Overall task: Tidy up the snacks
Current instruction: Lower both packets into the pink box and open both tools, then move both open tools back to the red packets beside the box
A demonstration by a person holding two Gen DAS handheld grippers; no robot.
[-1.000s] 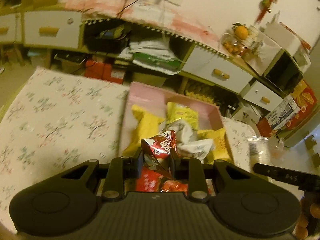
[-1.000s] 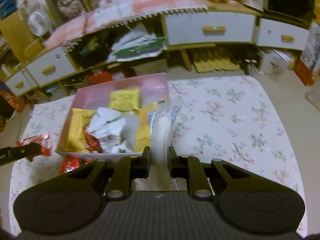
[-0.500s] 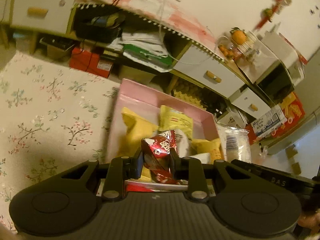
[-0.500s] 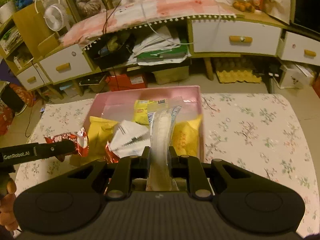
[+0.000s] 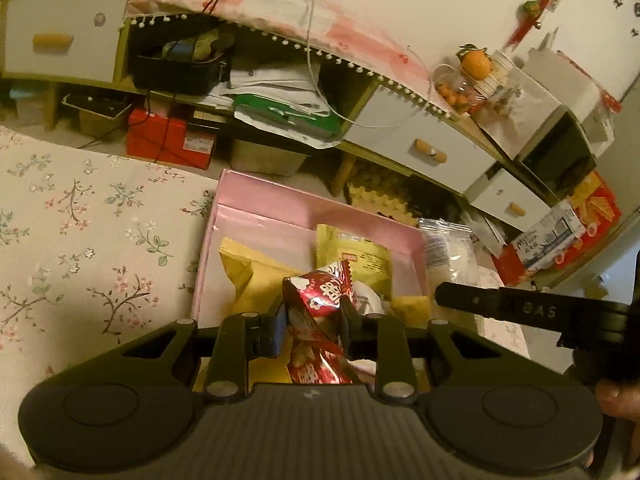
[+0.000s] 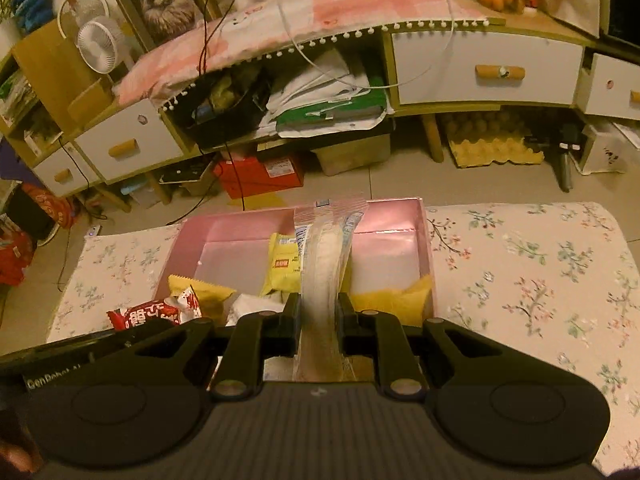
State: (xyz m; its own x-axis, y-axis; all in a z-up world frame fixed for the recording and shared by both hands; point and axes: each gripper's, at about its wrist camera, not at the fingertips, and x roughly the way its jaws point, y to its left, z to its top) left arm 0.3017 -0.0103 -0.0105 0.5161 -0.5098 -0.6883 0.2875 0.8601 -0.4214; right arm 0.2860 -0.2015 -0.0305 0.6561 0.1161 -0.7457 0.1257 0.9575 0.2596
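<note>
A pink box [image 5: 256, 216] [image 6: 400, 216] with several yellow and white snack packets inside sits on the floral tablecloth [image 5: 80, 240]. My left gripper [image 5: 312, 320] is shut on a red snack packet [image 5: 320, 296], held over the near part of the box. In the right wrist view that red snack packet [image 6: 156, 314] shows at the box's left side. My right gripper [image 6: 318, 312] is shut on a clear packet of pale snacks [image 6: 324, 256], which stands upright over the box's middle. In the left wrist view that clear packet [image 5: 452, 256] hangs by the box's right wall.
Behind the table stands a low cabinet with white drawers [image 6: 484, 68], an open shelf stuffed with papers [image 6: 328, 100], and red boxes [image 6: 260, 176] on the floor. The floral tablecloth [image 6: 532, 272] extends to the right of the box. A fan [image 6: 96, 44] stands at the back left.
Both grippers have moved forward over the pink box with their packets still held. The box now sits closer and lower in both views.
</note>
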